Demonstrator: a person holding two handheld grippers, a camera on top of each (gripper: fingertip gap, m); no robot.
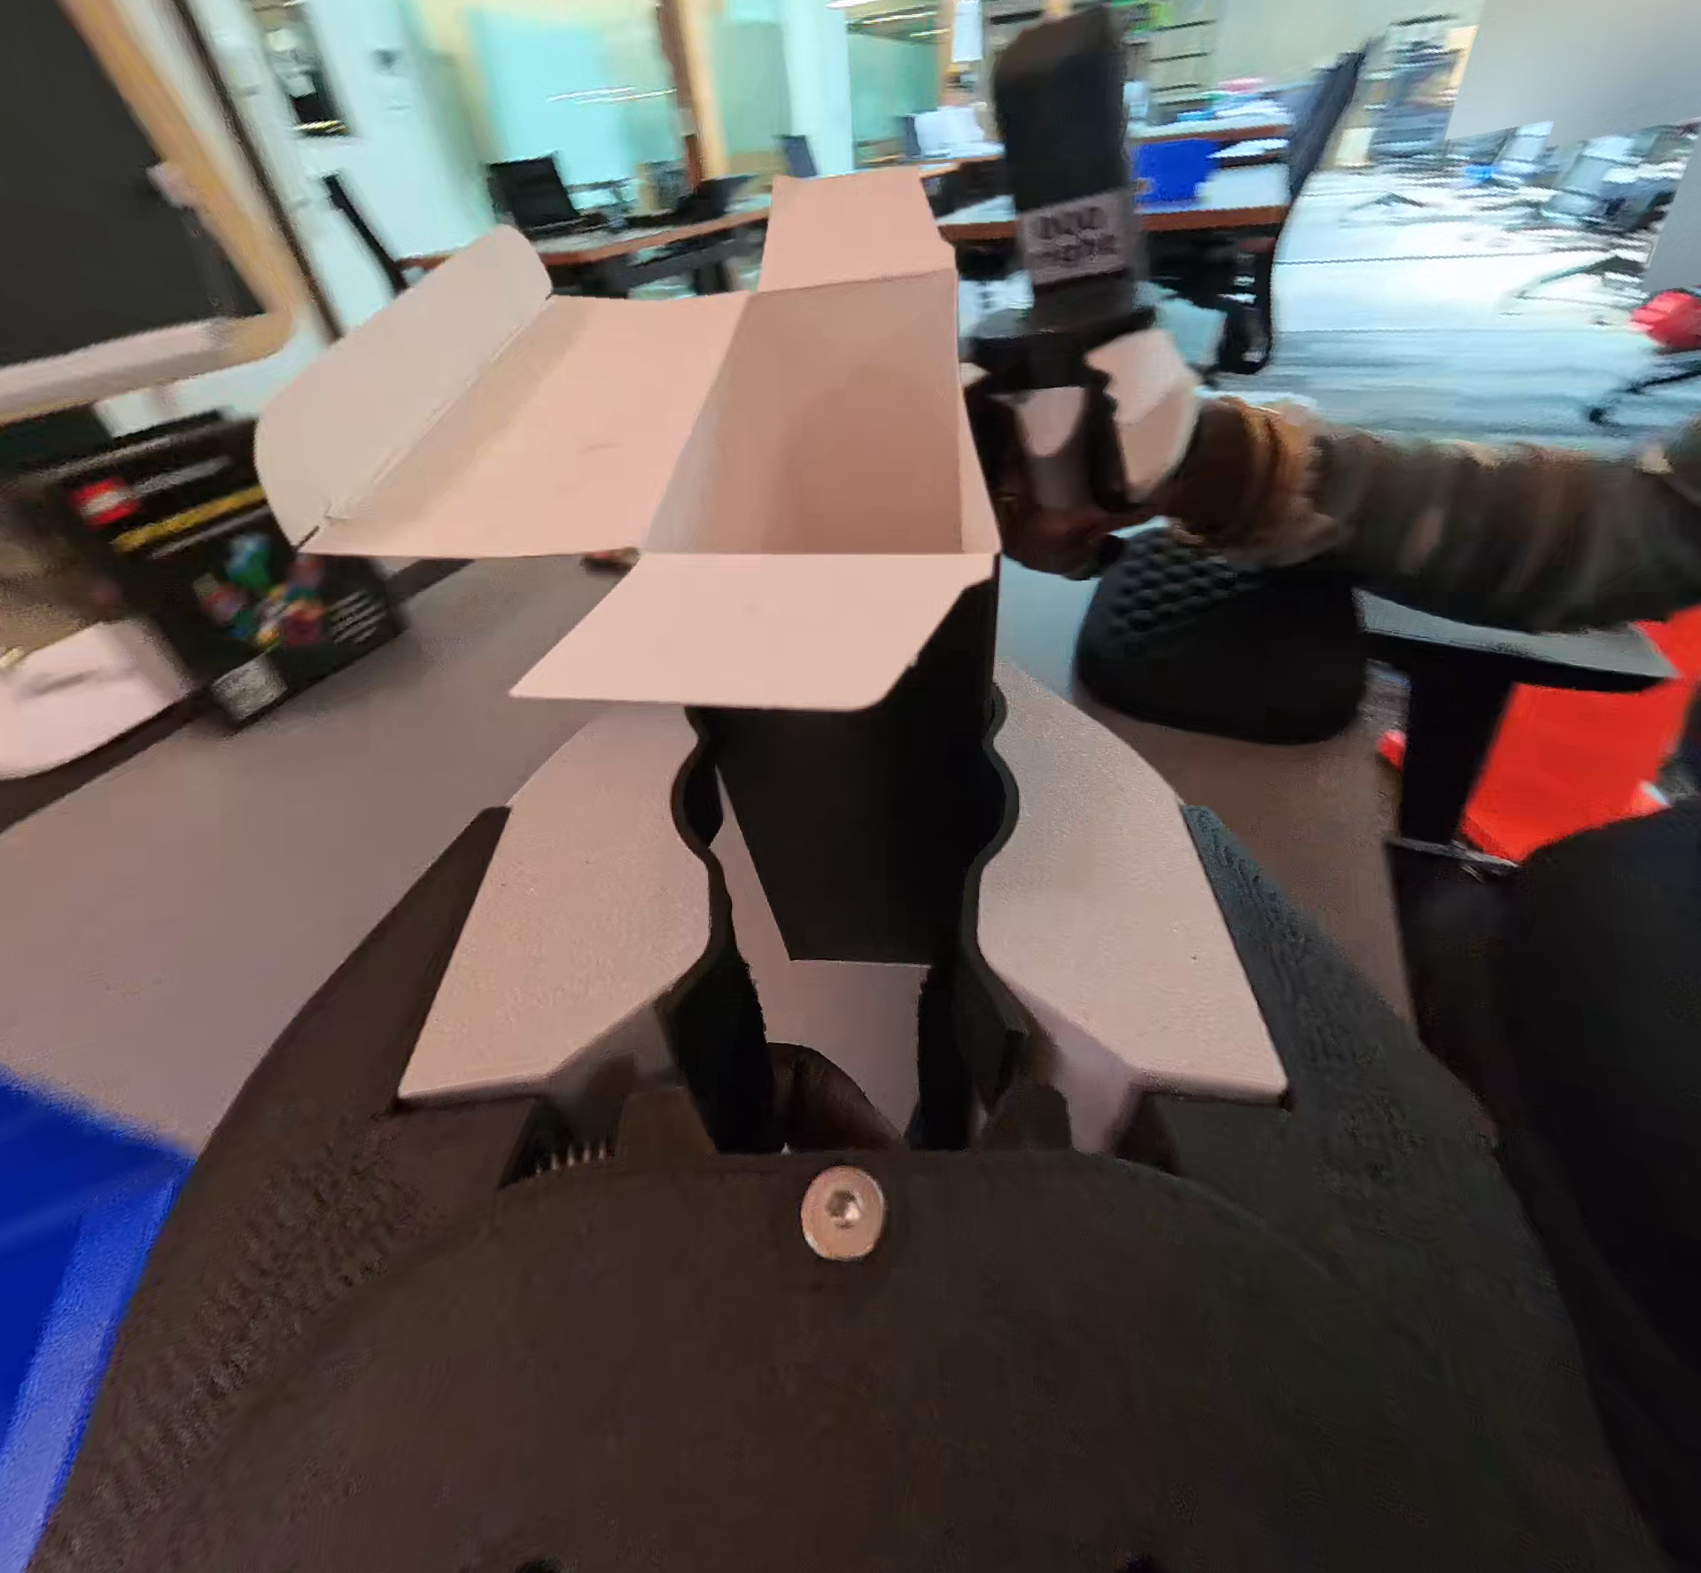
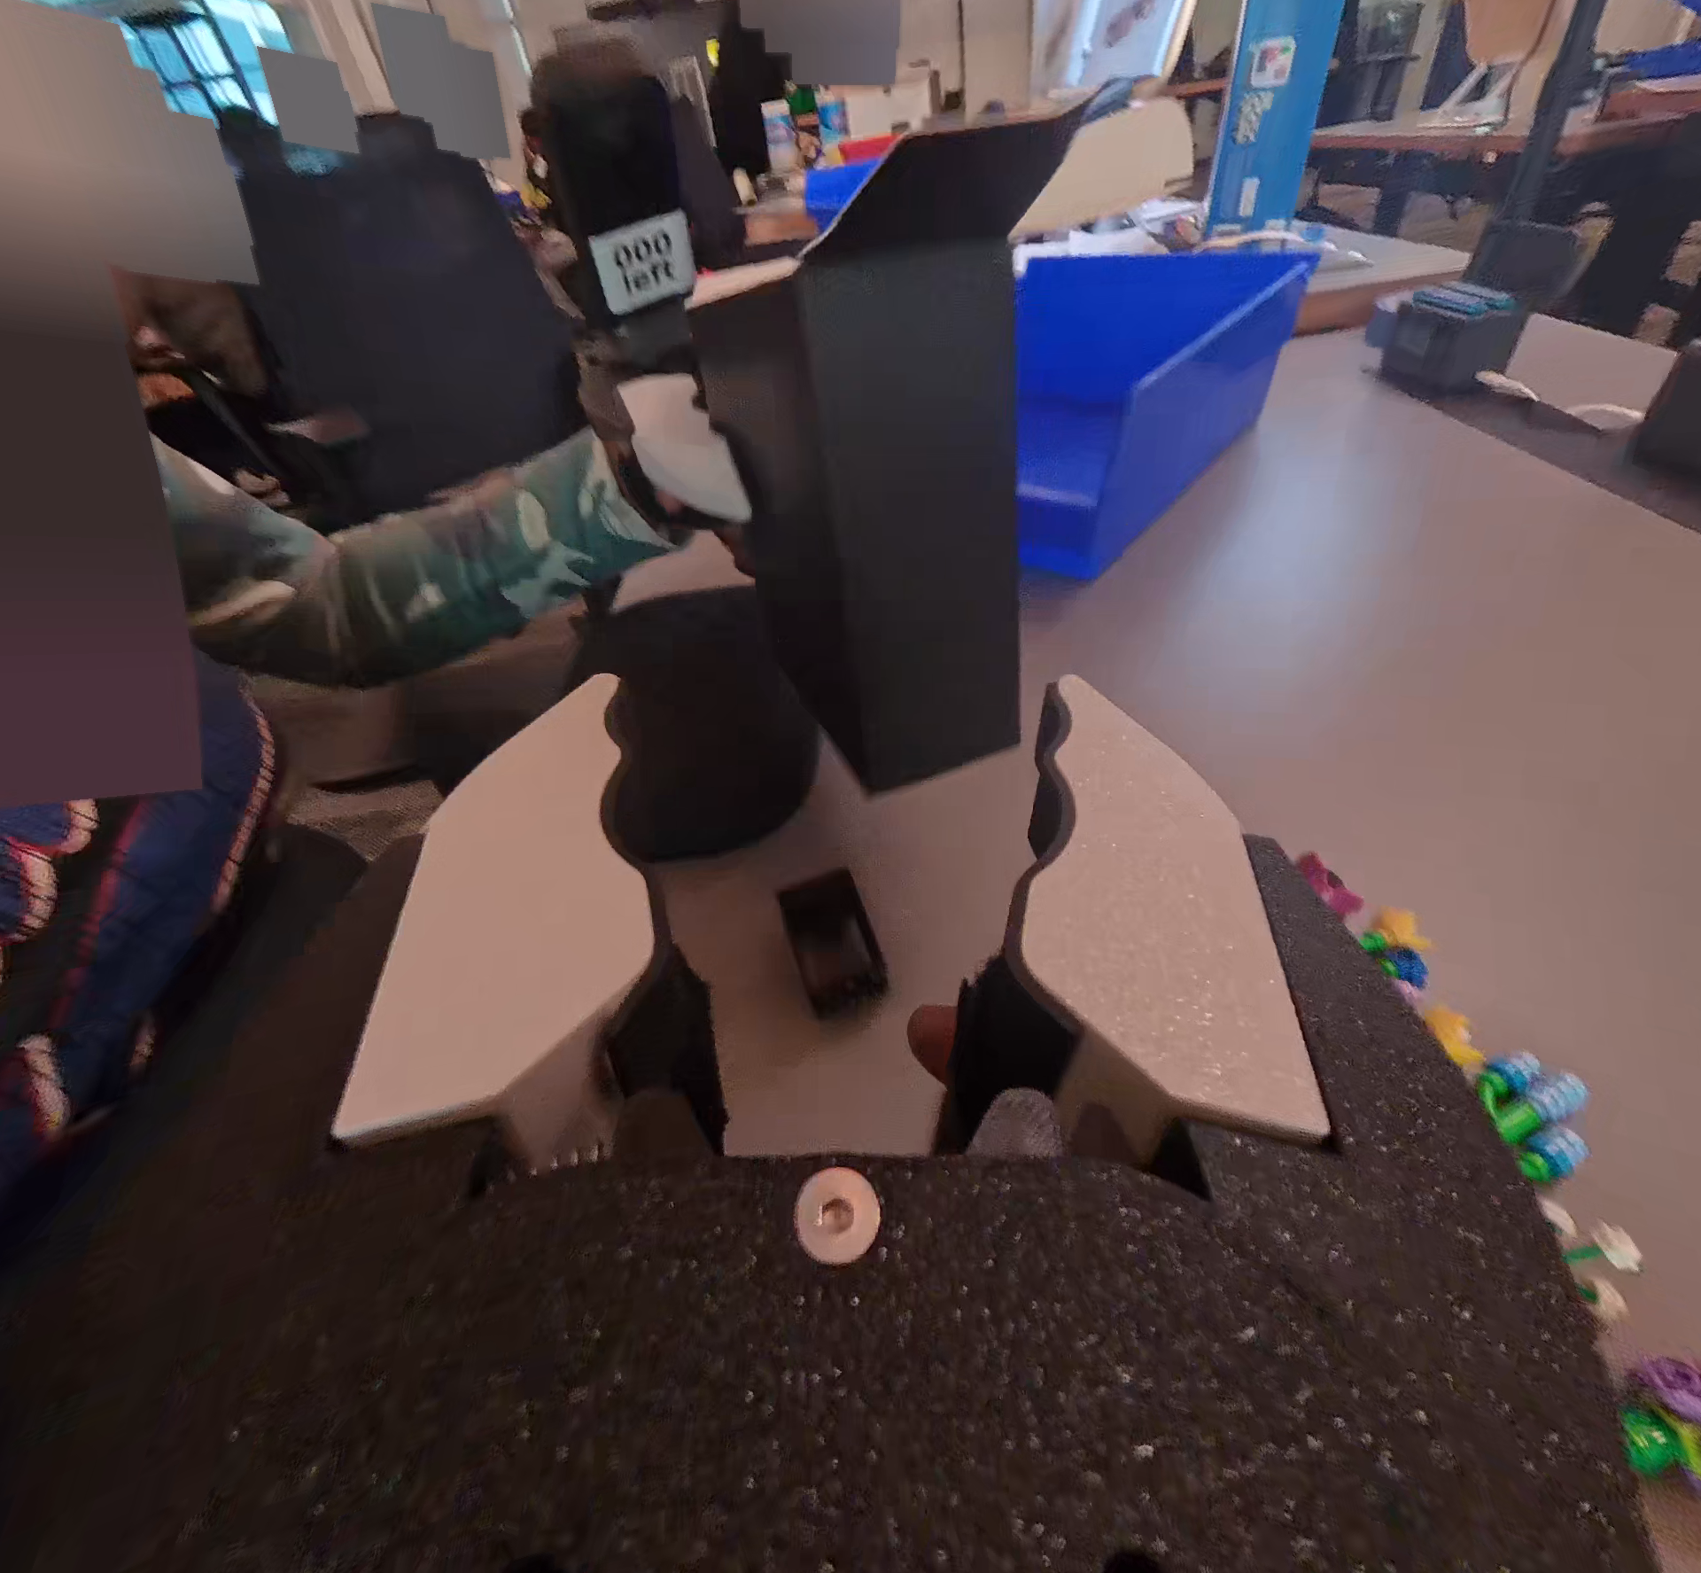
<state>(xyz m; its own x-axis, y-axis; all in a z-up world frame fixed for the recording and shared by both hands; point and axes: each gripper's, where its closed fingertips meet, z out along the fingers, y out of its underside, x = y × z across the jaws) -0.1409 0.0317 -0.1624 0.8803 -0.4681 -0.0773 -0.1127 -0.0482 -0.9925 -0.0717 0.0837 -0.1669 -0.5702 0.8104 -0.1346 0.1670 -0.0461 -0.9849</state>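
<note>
Black card outside, pale inside: tall box [image 1: 851,811] clamped between the fingers of the left gripper [image 1: 842,792], gripped low on its body, long axis upright and running straight ahead of the gripper. Top open, flaps splayed: one wide flap [image 1: 479,424] folded out to the gripper's left, a shorter one [image 1: 764,636] tipped toward the camera, a third standing at the far side. Inside, nothing to be seen in the part that shows.

Seen from the right gripper [image 2: 828,792], the same box [image 2: 893,498] just ahead and slightly above, a little tilted, its lower end near the fingertips but not between them. Jaws spread wide, holding nothing. Below the gap, flat on the grey table [image 2: 1381,626], a small black block [image 2: 833,944]. Left gripper [image 2: 709,461] on the box's far-left side, so already the one in contact. Beyond and right of the box, a blue bin [image 2: 1169,396]; bright small pieces [image 2: 1528,1114] scattered off the right jaw.
</note>
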